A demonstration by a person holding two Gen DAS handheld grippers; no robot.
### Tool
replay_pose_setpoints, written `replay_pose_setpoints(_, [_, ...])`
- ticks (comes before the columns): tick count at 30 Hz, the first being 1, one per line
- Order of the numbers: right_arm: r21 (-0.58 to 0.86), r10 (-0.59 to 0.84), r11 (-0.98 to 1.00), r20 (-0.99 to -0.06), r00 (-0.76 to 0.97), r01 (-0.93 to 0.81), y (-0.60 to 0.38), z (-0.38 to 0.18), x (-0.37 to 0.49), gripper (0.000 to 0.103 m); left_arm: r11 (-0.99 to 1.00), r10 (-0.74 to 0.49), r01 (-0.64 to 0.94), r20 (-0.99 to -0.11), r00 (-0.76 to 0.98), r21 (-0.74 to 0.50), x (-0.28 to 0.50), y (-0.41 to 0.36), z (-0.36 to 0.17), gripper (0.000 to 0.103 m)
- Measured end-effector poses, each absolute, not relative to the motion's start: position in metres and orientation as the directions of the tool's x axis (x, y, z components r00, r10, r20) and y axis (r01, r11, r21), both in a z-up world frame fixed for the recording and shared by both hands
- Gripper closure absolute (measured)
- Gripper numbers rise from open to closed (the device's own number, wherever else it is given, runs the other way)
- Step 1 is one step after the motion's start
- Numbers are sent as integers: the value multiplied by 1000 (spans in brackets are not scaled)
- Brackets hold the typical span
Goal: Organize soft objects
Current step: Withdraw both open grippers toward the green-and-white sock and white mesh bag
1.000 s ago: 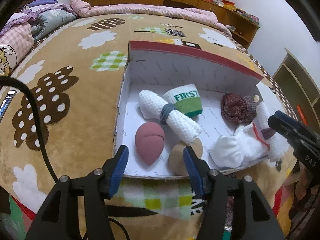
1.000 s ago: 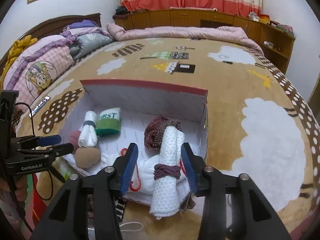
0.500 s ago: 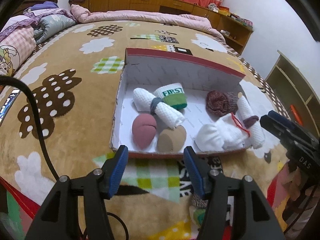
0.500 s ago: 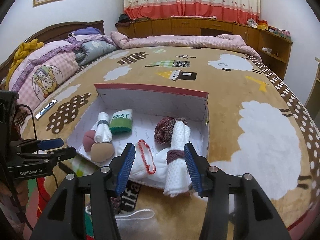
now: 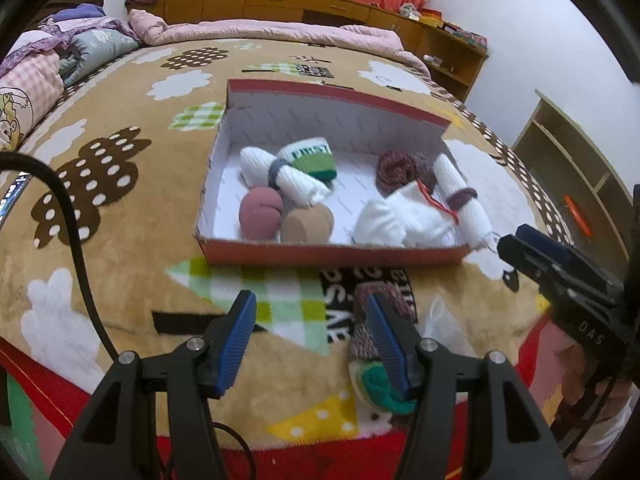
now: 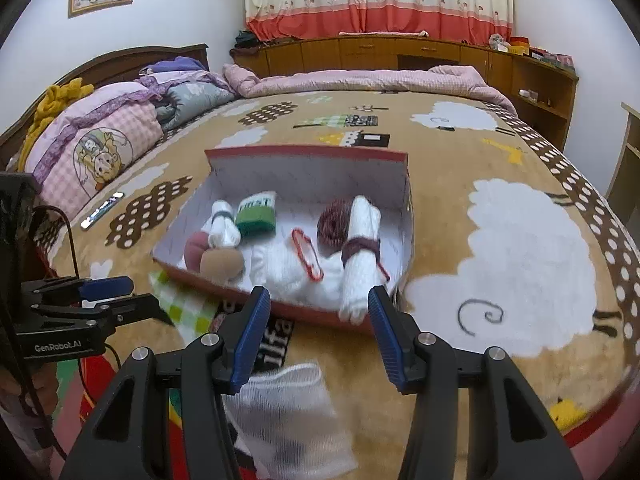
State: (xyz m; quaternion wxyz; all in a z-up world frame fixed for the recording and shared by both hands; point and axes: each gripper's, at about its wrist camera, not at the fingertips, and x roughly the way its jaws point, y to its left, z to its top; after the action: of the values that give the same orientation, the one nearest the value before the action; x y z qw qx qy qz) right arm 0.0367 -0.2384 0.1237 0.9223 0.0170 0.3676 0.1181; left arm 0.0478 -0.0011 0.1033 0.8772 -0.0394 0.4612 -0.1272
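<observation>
- Sitting on a brown patterned blanket (image 5: 120, 216) over a bed, an open red-rimmed cardboard box (image 5: 332, 254) holds most of the soft things; both grippers hang on the near side of it, each with jaws apart and nothing between the pads.
- At the box's left end lie a pink rounded bundle (image 5: 260, 212) and, touching its right side, a tan rounded bundle (image 5: 306, 224); behind them a white waffle-weave roll (image 5: 288, 178) bound by a grey band lies slantwise; a green-and-white rolled sock (image 5: 314, 158) with lettering rests against it.
- The left gripper (image 5: 310, 340) points down at the blanket in front of the box; its blue fingertips (image 5: 236, 340) stand well apart; just beside the right finger a maroon knitted piece (image 5: 380, 300) and a green-and-cream sock (image 5: 380, 388) lie on the blanket, outside the box.
- Toward the box's right end lie a heap of white cloth (image 5: 400, 220) with a red loop (image 6: 306, 258) on top, a dark red knitted ball (image 5: 400, 168) behind it, and a second white roll (image 6: 360, 248) with a maroon band, whose near end pokes over the box's front corner.
- The right gripper (image 6: 318, 338) hovers near that corner, short of the roll; its jaws are parted and empty; beneath it a white mesh cloth (image 6: 292, 412) lies on the blanket, blurred.
- A hand (image 6: 24, 384) shows at the left edge of the right wrist view.
</observation>
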Motion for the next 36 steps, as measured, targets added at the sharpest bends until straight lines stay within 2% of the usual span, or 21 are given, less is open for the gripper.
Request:
replay_pose_setpoints(15, [143,245,968,-720,649,-206,-240,87,1,50,948,-302,247,-822,483,-202,9,-20,81,42])
replay_pose_setpoints(19, [152,247,968,-738,628,-201,-241,73,-8,49,939,-325,264,-826,460,-222,3,-26,70,37])
replay_pose_setpoints(24, [168,250,967,-753,608,-190,-244,58,-17,36,932,-343,270,-827,446,-241,0,-30,60,34])
replay_pose_setpoints(36, [128,244,964,-775,583,-233,-234,35,-26,35,917,-377,306,-809,451,-257,2,-42,43,33])
